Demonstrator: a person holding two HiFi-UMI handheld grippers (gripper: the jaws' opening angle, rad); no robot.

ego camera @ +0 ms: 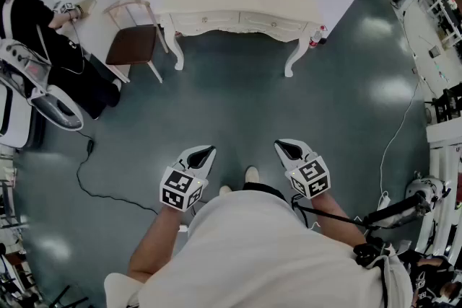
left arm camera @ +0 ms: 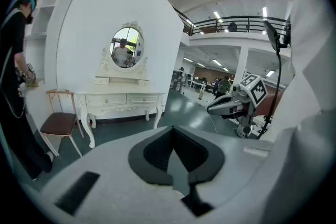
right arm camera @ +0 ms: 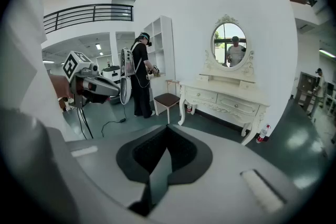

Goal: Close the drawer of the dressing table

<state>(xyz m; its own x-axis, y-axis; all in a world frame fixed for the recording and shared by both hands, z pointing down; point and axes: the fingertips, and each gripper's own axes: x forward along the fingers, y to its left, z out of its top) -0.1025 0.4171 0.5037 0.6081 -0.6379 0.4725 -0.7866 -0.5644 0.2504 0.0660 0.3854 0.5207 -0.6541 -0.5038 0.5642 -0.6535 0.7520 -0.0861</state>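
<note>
The grey-green floor (ego camera: 238,104) fills most of your head view, and the white curved wall (right arm camera: 210,2) rises at its far edge. Against that wall stands the cream dressing table (ego camera: 238,0) on carved legs, straight ahead of you and well apart from both grippers, with open floor between. Its two front drawers (left arm camera: 126,99) look about flush with the carved front from here; the small upper drawers under the oval mirror (right arm camera: 229,44) are too small to judge, so I cannot tell you which one stands out. Left of the dressing table another person (ego camera: 43,32) in dark clothes stands at a white shelf unit (right arm camera: 160,44). A brown-seated chair (ego camera: 133,43) sits between that person and the table's left legs. You hold the left gripper (ego camera: 208,151) and the right gripper (ego camera: 283,147) low in front of your body, side by side, both aimed forward and downward toward the table. The left one's fingers (left arm camera: 155,157) are pressed together with nothing between them, and the right one's fingers (right arm camera: 144,157) are likewise together and empty. A small bottle (ego camera: 315,36) with a red label stands on the floor just beside the table's right front leg. A black cable (ego camera: 86,177) trails across the floor to your left.
</note>
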